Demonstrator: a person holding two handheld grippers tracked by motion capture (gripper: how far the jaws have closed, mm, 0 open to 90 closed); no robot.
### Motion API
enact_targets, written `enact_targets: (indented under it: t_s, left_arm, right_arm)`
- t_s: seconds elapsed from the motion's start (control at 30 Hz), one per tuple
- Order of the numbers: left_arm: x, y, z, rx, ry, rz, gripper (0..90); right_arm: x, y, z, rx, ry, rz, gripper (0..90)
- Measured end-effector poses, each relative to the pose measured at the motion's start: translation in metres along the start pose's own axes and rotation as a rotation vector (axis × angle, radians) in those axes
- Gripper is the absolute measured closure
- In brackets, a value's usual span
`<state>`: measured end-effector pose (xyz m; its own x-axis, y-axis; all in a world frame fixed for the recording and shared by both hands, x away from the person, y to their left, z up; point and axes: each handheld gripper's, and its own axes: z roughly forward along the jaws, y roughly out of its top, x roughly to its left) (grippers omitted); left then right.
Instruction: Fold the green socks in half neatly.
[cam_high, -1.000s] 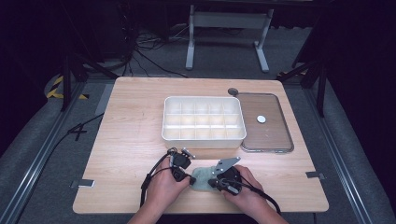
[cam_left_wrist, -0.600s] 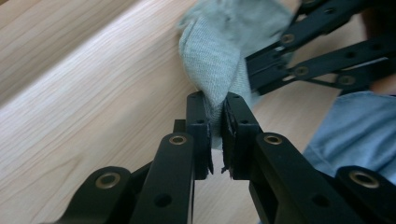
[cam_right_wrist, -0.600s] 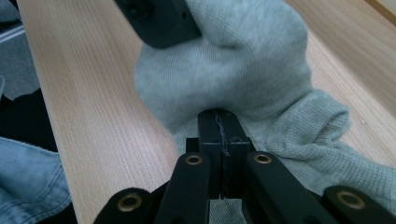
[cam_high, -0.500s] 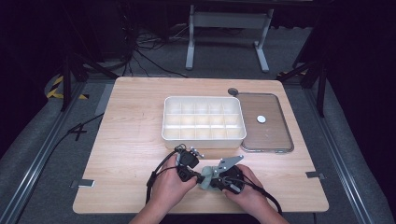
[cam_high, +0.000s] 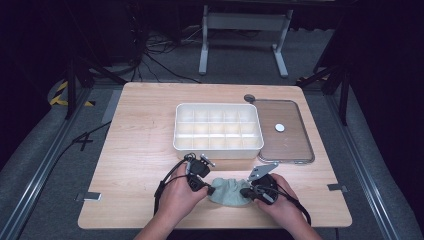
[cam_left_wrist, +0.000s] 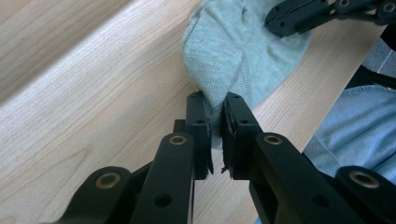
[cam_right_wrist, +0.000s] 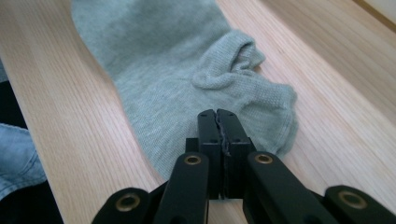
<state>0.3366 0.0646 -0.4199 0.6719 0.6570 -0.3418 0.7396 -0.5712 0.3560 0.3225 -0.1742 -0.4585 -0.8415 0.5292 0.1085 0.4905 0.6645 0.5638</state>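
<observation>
Sock held at both ends, bottom centre of the high view.
Left gripper: jaws pinched on a fold of the sock's edge. Right gripper: jaws pressed together over the sock; whether fabric is caught cannot be told. Sock is bunched flat on the table between the hands. Farther up: white tray at frame centre, lid just to its right.

The sock lies on the table before the box; the lid lies right of it.
</observation>
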Motion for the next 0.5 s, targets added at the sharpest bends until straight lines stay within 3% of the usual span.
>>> enact_targets:
  t_s: [0.2,0.5]
  left_arm:
    - [-0.003,0.004,-0.003,-0.057,-0.02,0.013,82.2]
    - [-0.012,0.016,0.007,-0.063,-0.042,0.035,82.2]
  right_arm:
    - [-0.002,0.0,0.003,-0.018,0.049,0.01,90.0]
    - [-0.002,0.003,0.007,-0.025,0.086,-0.003,90.0]
